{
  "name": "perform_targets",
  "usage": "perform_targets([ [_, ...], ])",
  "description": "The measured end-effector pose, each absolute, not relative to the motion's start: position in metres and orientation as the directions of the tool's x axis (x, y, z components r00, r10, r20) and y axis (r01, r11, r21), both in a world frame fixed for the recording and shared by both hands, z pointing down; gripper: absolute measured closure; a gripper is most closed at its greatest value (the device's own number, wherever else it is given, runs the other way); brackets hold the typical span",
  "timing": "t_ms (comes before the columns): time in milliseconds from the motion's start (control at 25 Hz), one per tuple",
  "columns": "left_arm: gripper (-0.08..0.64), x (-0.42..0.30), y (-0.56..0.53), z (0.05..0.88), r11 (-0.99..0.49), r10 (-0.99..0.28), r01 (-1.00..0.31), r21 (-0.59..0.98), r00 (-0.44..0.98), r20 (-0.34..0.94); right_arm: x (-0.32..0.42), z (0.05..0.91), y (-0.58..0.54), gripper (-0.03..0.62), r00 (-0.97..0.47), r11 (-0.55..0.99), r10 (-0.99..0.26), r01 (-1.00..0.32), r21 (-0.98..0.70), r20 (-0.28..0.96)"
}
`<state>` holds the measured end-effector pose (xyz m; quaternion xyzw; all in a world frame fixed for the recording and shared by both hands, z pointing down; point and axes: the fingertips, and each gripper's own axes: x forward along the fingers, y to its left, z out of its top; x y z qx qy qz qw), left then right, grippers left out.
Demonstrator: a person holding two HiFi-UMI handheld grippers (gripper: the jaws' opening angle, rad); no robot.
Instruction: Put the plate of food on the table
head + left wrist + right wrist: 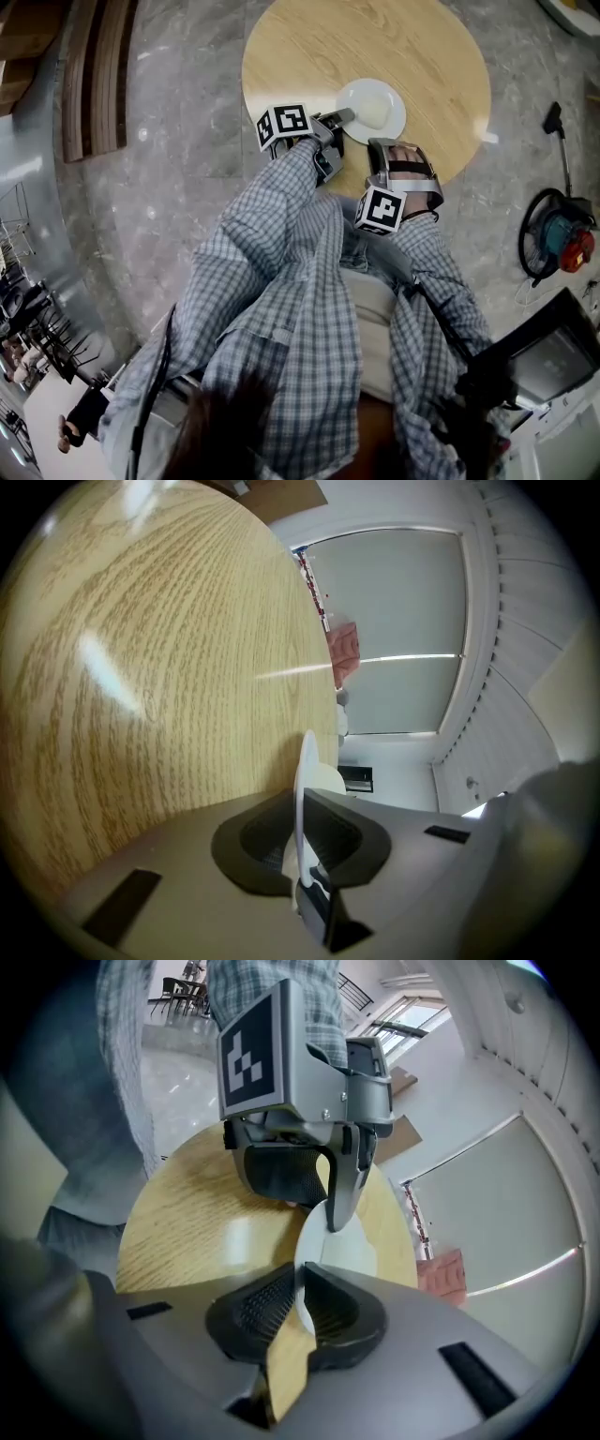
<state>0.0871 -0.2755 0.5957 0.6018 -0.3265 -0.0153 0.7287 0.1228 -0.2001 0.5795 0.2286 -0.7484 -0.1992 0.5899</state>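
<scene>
The plate (354, 94) on the table (300, 47) is clamped at its near rim by the left gripper (341, 117) and the right gripper (393, 143).

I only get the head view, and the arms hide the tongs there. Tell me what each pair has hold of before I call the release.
Observer: In the left gripper view, the left gripper has its tongs shut on the plate, whose rim shows edge-on between them.
Operator: Now report the right one.
Observer: In the right gripper view, the right gripper has its tongs pinched on the plate's near rim, and the left gripper holds the rim across from it.
</scene>
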Motion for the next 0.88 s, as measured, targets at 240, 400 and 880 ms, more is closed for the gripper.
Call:
perform_targets([
  [240, 0.529, 0.088, -0.276, 0.599, 0.279, -0.414, -0.369, 0.887, 0.787, 0.458, 0.124, 0.586, -0.201, 0.554, -0.164, 0.827, -0.561, -0.129, 0.547, 0.811],
  [400, 0.529, 0.089, -0.277, 0.597, 0.274, -0.424, -0.363, 0.891, 0.786, 0.451, 0.124, 0.588, -0.201, 0.554, -0.144, 0.832, -0.554, -0.145, 0.536, 0.820],
  [880, 0.526, 0.088, -0.273, 0.589, 0.229, -0.388, -0.369, 0.901, 0.814, 0.432, 0.127, 0.594, -0.210, 0.552, -0.106, 0.834, -0.549, -0.133, 0.535, 0.829],
])
